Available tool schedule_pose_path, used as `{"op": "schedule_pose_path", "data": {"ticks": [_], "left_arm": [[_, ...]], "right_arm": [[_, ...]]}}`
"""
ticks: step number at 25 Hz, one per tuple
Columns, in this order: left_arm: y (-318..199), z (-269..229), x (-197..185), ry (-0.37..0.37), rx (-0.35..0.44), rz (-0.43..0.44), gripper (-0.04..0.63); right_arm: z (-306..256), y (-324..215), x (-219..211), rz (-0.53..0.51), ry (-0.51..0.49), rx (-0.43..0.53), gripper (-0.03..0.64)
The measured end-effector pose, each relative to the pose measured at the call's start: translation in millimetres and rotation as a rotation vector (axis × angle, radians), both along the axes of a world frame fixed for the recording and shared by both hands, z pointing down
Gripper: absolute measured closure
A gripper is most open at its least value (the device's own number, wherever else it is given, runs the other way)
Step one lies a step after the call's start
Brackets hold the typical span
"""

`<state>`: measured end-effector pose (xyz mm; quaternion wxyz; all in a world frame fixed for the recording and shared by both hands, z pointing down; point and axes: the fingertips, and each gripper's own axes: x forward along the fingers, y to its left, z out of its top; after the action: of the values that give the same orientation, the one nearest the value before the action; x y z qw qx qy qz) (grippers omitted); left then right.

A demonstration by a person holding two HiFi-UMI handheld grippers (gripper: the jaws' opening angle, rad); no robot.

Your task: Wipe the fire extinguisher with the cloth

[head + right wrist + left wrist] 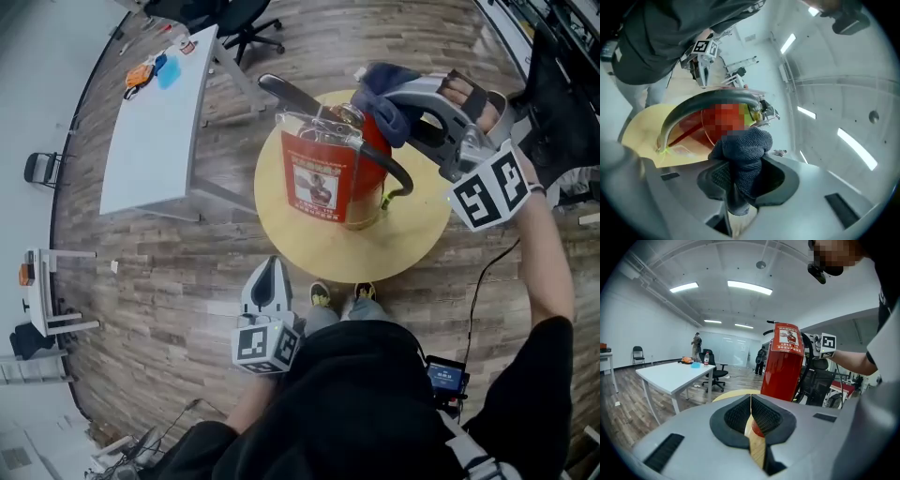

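At upper right, the right tongs (398,108) clamp the cloth (378,89) at the top of the fire extinguisher (323,178). At lower centre, the left tongs (270,267) are closed and empty.

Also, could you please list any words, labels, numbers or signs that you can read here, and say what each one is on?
No text is readable.
On the fire extinguisher, the label: a picture and printed lines, too small to read.
On the left gripper and right gripper, the marker cubes: square patterns only, no words.
At the person's waist, the small screen: lit, too blurred to read.
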<state>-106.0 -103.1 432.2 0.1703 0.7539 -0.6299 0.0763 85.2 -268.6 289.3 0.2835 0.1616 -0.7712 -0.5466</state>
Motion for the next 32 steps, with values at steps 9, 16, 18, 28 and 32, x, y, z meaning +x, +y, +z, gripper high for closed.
{"op": "schedule_pose_path", "data": {"ticks": [9,16,18,28,32], "left_arm": [[4,2,4,0.0,-0.006,0.009,0.572],[23,21,-21,-0.041,-0.096,-0.068,0.572],[25,26,-22,-0.056,-0.119,-0.079,0.572],[16,31,-10,-0.103,-0.166,-0.06,0.572],[17,32,-7,-0.119,-0.176,-0.063,0.572]], "right_arm": [[21,-28,-25,-0.088,0.074,-0.08,0.486],[125,-34,-32,-0.15,0.163,-0.27,0.486],[165,-36,-36,-0.161,0.199,-0.329,0.486],[276,-25,-21,-0.171,0.239,-0.618,0.488],[331,-4,-2,-0.147,0.261,-0.787,0.489]]}}
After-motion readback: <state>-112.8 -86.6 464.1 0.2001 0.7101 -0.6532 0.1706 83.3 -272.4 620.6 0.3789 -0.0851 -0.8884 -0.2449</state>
